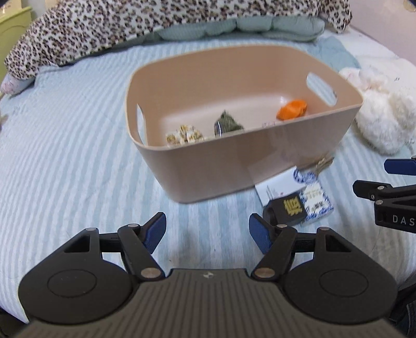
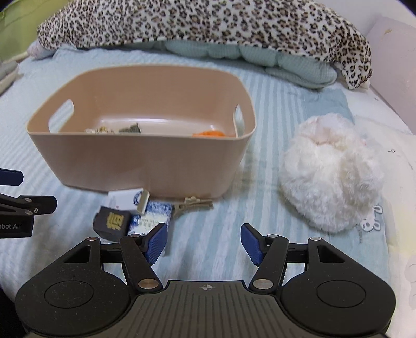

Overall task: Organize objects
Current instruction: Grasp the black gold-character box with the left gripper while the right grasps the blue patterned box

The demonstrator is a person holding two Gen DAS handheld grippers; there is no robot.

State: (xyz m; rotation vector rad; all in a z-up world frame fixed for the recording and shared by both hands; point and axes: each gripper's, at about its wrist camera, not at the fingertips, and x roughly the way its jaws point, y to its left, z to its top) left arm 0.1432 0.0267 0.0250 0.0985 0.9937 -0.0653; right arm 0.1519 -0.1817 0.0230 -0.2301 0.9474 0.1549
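A beige plastic bin point(image 1: 221, 171) point(image 2: 130, 166) stands on the striped bed. Inside lie an orange object point(image 1: 291, 109) point(image 2: 209, 133), a dark green packet point(image 1: 227, 123) and a white-gold patterned item point(image 1: 184, 136). In front of the bin lie a black box with a gold character point(image 1: 286, 209) point(image 2: 112, 223), a blue-white patterned packet point(image 1: 316, 201) point(image 2: 150, 221), a white card point(image 1: 275, 188) and a small beige clip point(image 2: 192, 204). My left gripper point(image 1: 207, 232) is open and empty, short of the bin. My right gripper point(image 2: 203, 243) is open and empty, just right of the black box.
A fluffy white plush point(image 2: 330, 171) point(image 1: 382, 114) lies right of the bin. A leopard-print blanket point(image 2: 208, 23) point(image 1: 130, 23) and a pale green quilt point(image 2: 260, 54) are heaped behind it. The striped bedspread point(image 1: 65, 156) stretches left.
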